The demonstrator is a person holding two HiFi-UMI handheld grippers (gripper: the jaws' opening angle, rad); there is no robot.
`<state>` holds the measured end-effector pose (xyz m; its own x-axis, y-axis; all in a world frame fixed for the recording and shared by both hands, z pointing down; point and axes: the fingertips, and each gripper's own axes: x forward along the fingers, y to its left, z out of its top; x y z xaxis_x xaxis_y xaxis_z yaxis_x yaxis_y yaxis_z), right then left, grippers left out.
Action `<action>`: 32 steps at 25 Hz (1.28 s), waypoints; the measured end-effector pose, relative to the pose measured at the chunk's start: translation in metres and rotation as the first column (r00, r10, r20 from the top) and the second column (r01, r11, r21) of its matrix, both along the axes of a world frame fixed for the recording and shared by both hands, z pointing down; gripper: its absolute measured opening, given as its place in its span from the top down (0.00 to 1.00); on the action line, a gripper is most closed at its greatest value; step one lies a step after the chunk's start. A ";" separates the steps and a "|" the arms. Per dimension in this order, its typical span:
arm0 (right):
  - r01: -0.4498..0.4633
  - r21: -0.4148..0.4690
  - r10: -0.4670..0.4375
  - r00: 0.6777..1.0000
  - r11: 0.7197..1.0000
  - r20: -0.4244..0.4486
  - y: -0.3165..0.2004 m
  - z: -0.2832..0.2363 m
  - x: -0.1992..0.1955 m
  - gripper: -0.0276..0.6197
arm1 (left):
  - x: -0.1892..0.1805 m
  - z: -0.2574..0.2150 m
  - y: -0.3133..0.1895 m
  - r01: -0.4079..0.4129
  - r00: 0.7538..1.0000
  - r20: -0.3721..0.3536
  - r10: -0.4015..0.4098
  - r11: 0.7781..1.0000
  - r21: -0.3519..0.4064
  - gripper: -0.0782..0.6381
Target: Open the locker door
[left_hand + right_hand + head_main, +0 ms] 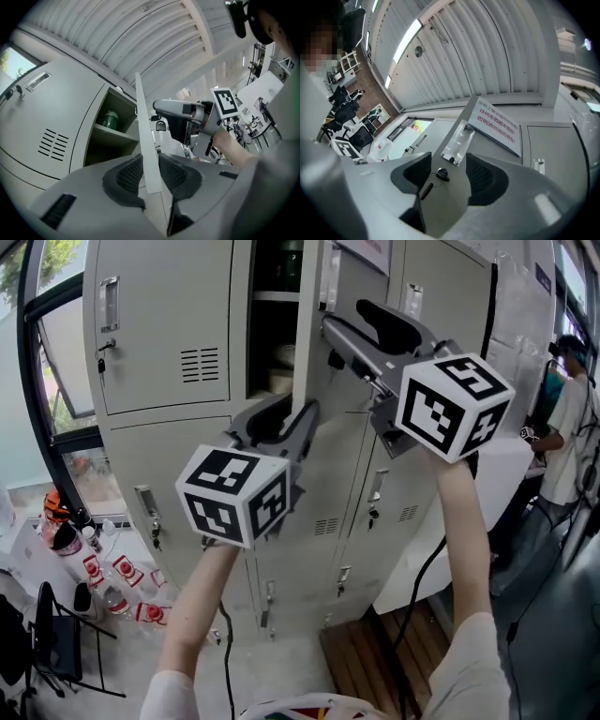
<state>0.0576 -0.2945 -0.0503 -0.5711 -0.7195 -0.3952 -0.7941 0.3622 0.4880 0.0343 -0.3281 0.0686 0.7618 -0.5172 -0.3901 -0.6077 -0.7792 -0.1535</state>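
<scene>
Thin, stiff sheet-steel door (312, 352), upper centre: swings lightly. Left tongs (150, 173) pinch its free edge; right tongs (447, 171) straddle it, released.

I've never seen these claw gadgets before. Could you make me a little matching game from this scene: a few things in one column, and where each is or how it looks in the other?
Things:
1. green jar
2. key
3. locker door, its edge
4. notice

Places or looks:
A. between the left claw's pads
B. on the shelf inside
C. white, with red print
D. stuck in the door, between the right claw's jaws

Pairs: 1-B, 2-D, 3-A, 4-C
</scene>
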 end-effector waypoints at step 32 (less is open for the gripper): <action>-0.359 0.035 0.360 0.933 0.933 -0.009 0.078 0.061 0.134 0.63 | 0.140 0.000 0.090 -0.380 0.924 0.087 0.374 0.921 0.083 0.70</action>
<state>0.1915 -0.2161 0.0109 -0.2828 -0.8646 -0.4152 -0.8608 0.0379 0.5075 0.1747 -0.2385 0.0687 0.9194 -0.1491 -0.3640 -0.2573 -0.9279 -0.2697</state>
